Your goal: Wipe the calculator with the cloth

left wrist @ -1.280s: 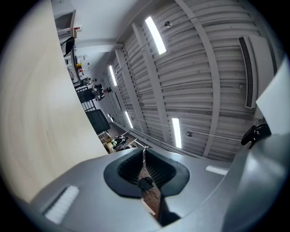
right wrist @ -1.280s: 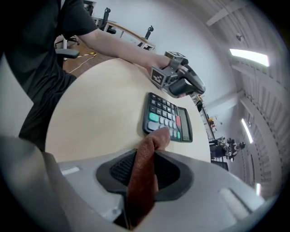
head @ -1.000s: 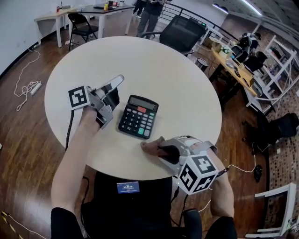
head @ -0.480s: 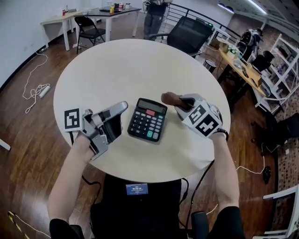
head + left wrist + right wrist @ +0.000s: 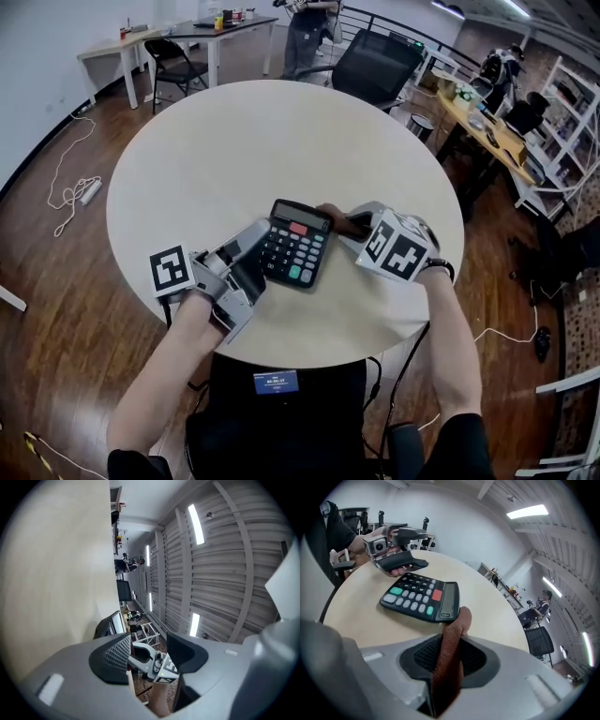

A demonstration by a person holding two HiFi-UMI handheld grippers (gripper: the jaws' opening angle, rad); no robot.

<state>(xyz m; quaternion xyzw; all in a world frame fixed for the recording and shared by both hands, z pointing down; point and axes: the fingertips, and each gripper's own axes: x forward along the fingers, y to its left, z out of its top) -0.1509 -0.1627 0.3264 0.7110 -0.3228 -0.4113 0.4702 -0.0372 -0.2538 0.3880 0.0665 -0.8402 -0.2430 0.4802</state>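
A black calculator (image 5: pixel 295 243) lies flat on the round beige table (image 5: pixel 234 150), near its front edge. My right gripper (image 5: pixel 349 223) is shut on a brown cloth (image 5: pixel 330 212). The cloth's tip (image 5: pixel 461 617) touches the calculator's (image 5: pixel 423 596) display end. My left gripper (image 5: pixel 255 251) lies low at the calculator's left side. Its jaws have just been opening and stand open with nothing between them. In the left gripper view the gap between the jaws (image 5: pixel 149 653) shows only the far-off right gripper (image 5: pixel 157 665).
The table's front edge (image 5: pixel 309 352) runs just under both hands. Beyond the table stand a black office chair (image 5: pixel 375 66), a folding chair (image 5: pixel 169 56) and desks. Cables (image 5: pixel 70 192) lie on the wooden floor at left. A person stands far back.
My right gripper carried the cloth from the table's front edge round to the calculator's display end. My left gripper came nearer the front edge, beside the calculator, and its jaws opened.
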